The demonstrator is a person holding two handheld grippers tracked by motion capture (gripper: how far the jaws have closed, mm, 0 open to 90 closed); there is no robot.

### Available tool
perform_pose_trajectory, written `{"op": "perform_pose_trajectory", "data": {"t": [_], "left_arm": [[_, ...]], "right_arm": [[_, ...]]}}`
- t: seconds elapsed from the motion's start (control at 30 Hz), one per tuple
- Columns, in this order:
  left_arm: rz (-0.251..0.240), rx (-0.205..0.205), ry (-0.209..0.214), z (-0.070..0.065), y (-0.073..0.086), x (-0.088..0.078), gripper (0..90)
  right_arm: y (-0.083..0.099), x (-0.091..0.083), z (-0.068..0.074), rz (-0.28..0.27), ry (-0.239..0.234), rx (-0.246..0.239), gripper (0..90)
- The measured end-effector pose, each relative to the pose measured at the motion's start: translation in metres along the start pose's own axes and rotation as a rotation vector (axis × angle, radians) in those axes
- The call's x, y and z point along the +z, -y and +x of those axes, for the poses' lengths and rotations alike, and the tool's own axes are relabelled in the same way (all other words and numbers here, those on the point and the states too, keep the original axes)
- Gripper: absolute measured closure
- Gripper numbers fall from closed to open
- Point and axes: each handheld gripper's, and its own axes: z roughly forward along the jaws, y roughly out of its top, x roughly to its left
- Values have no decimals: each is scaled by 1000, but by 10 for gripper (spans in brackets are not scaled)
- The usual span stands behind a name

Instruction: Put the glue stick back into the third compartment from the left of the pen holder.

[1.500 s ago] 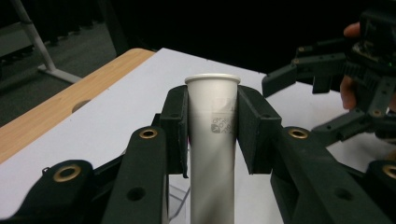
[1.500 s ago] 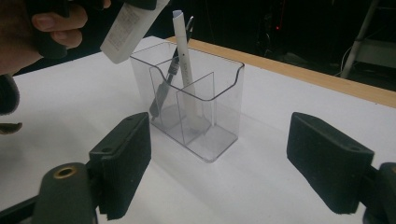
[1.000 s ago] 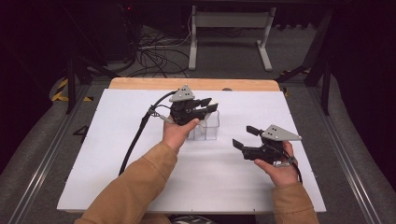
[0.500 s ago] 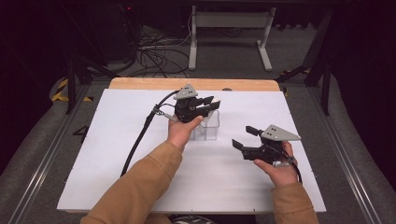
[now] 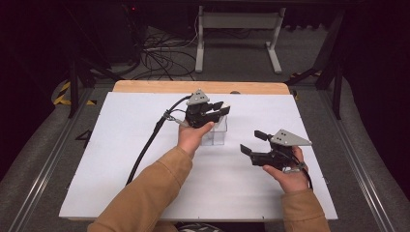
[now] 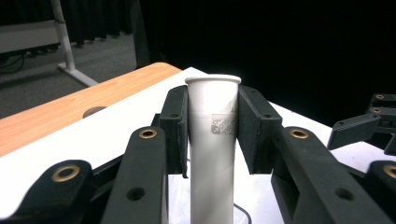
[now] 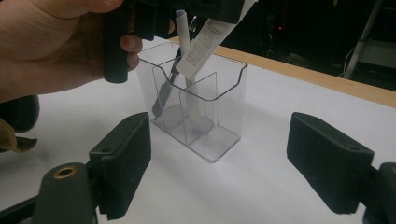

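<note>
My left gripper (image 5: pixel 218 109) is shut on a white tube (image 6: pixel 212 154) with a printed label, its pads pressing just below the tube's flared end. In the right gripper view the tube (image 7: pixel 205 42) leans over a clear divided box (image 7: pixel 224 116), with its lower end inside the middle compartment. A dark-handled tool (image 7: pixel 164 93) and a thin white stick (image 7: pixel 183 28) stand in the box too. My right gripper (image 7: pixel 226 165) is open and holds nothing, pointing at the box from a short way off. In the high view it (image 5: pixel 252 143) hovers to the right of the box (image 5: pixel 217 136).
The box stands near the middle of a white tabletop (image 5: pixel 121 159) with a wooden strip (image 5: pixel 145 87) along its far edge. A black cable (image 5: pixel 147 145) trails from the left gripper toward the near left. Beyond the table are floor cables and a metal stand (image 5: pixel 237 29).
The left gripper has drifted slightly right and down over the box, carrying the tube. The right gripper has stayed where it was.
</note>
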Motion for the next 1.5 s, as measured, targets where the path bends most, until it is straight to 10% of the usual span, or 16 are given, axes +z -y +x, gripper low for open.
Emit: {"op": "perform_pose_trajectory", "data": {"t": [0.4, 0.67, 1.0, 1.5], "left_arm": [[26, 30, -34, -1, 2, 4, 663], [35, 82, -71, -6, -9, -16, 305], [23, 204, -22, -27, -24, -56, 244], [17, 196, 13, -36, -27, -80, 225]], "right_arm": [[0, 0, 1, -3, -5, -2, 221], [0, -1, 0, -5, -2, 2, 221], [0, 2, 1, 1, -4, -3, 221], [-1, 2, 3, -3, -7, -10, 221]]}}
